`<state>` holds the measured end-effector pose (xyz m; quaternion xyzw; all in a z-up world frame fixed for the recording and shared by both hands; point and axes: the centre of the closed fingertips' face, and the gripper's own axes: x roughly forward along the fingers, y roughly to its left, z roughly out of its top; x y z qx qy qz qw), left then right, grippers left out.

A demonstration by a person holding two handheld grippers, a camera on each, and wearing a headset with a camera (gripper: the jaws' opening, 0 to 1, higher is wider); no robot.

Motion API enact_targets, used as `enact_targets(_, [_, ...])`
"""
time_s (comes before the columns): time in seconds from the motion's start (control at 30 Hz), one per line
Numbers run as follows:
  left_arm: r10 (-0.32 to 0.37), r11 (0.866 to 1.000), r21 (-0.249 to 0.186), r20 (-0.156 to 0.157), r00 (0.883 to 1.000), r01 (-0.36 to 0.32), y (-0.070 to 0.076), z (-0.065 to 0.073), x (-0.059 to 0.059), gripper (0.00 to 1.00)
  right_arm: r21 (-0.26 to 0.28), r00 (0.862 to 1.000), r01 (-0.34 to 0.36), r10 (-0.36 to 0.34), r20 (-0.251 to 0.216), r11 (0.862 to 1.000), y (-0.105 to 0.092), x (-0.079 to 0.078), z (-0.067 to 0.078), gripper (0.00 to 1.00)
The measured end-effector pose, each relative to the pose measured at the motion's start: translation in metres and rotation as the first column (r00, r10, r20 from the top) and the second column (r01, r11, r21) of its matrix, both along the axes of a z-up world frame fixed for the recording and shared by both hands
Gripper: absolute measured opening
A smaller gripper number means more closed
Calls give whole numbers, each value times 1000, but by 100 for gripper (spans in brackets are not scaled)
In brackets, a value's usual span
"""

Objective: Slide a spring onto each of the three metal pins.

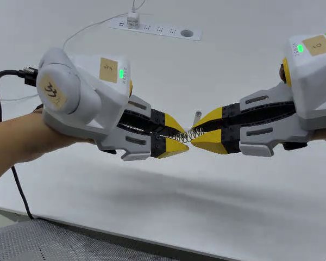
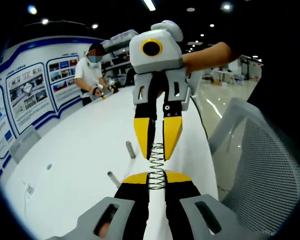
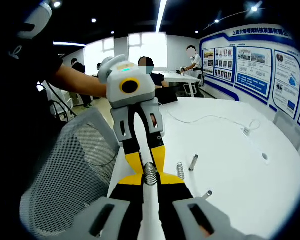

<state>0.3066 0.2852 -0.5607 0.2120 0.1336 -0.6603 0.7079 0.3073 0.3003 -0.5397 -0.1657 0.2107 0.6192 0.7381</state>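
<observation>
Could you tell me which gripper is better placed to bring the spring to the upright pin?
Probably the right gripper: both grip the spring, but the pin stands nearest its jaws.

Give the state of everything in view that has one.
held spring: gripped at both ends, above the table.
left gripper: shut on held spring.
right gripper: shut on held spring.
far pin: standing, bare.
near pin: standing, bare.
loose spring: upright on the table.
</observation>
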Motion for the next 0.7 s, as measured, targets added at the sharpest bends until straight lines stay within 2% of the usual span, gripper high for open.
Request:
enact_targets(0.1, [-4,1000,6,7,1000,4,1,0,-1,10,24,1000,-2,2,-12,1000,5,-3,4,10])
enact_targets(0.23, [12,1000,6,-2,1000,-12,2,0,0,10,47,1000,8,-7,-19,999,10,-2,8,10])
enact_targets(0.27, [21,1000,-1,-14,1000,-21,1,0,1,10,78,999,19,-16,-35,997,13,-1,11,10])
enact_targets(0.37, [26,999,-20,-18,1000,-26,-2,3,1,10,133,998,32,-25,-56,991,18,0,18,10])
enact_targets(0.5, [33,999,-14,-15,999,-33,-5,1,4,10,114,999,38,-34,-42,993,16,2,16,10])
enact_targets(0.6, [35,999,-22,-19,999,-36,-6,2,4,10,117,998,52,-46,-50,992,14,2,16,10])
enact_targets(0.67, [49,998,-33,-32,998,-50,-6,2,4,10,122,997,67,-61,-52,990,14,3,16,10])
enact_targets(0.7, [57,997,-44,-57,997,-59,-7,2,4,11,131,996,79,-72,-59,988,14,3,17,10])
